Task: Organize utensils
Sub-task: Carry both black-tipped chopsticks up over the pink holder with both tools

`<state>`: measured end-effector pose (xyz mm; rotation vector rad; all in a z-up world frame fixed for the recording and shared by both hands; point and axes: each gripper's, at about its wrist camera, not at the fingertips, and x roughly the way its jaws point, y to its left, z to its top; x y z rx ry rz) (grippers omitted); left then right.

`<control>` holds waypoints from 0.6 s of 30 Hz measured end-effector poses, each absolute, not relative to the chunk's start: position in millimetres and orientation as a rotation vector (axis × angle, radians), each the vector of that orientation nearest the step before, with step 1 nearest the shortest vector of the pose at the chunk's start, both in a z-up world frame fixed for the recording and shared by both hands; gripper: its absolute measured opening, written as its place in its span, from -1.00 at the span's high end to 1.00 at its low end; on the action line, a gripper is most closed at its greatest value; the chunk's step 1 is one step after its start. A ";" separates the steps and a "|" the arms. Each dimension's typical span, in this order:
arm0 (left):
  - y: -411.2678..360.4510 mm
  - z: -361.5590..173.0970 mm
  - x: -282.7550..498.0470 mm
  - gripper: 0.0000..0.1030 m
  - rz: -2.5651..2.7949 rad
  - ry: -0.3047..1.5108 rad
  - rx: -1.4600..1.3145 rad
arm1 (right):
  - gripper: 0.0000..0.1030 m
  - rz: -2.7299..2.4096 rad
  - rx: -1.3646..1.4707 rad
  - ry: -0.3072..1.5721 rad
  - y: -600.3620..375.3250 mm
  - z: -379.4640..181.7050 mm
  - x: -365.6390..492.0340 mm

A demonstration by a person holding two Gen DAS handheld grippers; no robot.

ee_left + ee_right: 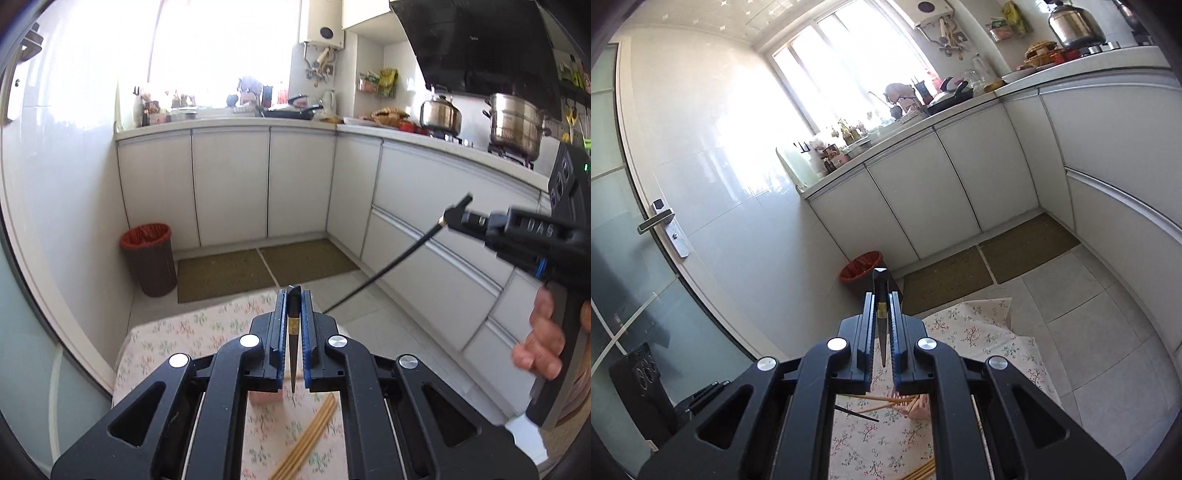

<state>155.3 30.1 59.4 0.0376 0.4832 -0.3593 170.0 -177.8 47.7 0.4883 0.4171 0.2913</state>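
Note:
My left gripper (pixel 294 295) is shut on a black chopstick (pixel 293 332) that runs back between the blue pads, thick end forward, held above the floral tablecloth (pixel 166 343). My right gripper (pixel 882 299) is shut on another black chopstick (pixel 882 325); in the left wrist view that gripper (pixel 452 216) is at the right, chopstick (pixel 384 271) slanting down to the left. Wooden chopsticks (pixel 306 439) lie on the cloth beneath the left gripper. A pink holder (pixel 918 408) with several wooden chopsticks sits under the right gripper, a loose black chopstick (pixel 857 413) beside it.
A brown bin with a red liner (pixel 149 258) stands on the floor by the white cabinets (pixel 229 184). Two mats (pixel 266 269) lie before the cabinets. Pots (pixel 515 122) sit on the stove at right. A glass door with a handle (pixel 657 221) is at left.

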 end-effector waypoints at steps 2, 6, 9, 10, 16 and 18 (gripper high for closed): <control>31.2 64.2 168.0 0.88 -0.348 0.474 0.026 | 0.86 0.271 0.477 0.420 -174.6 44.1 187.2; 36.1 57.0 198.3 0.88 -0.318 0.485 -0.003 | 0.86 0.251 0.431 0.447 -158.7 25.9 216.4; 39.6 37.5 217.5 0.88 -0.295 0.517 -0.017 | 0.86 0.248 0.377 0.461 -139.3 9.5 230.4; 41.4 29.7 224.2 0.88 -0.291 0.530 -0.025 | 0.86 0.248 0.355 0.467 -131.6 3.2 235.5; 56.0 -16.4 257.1 0.88 -0.251 0.602 -0.067 | 0.86 0.240 0.228 0.492 -89.7 -35.4 259.5; 62.1 -29.2 263.4 0.88 -0.245 0.616 -0.090 | 0.86 0.244 0.199 0.493 -79.7 -47.5 263.3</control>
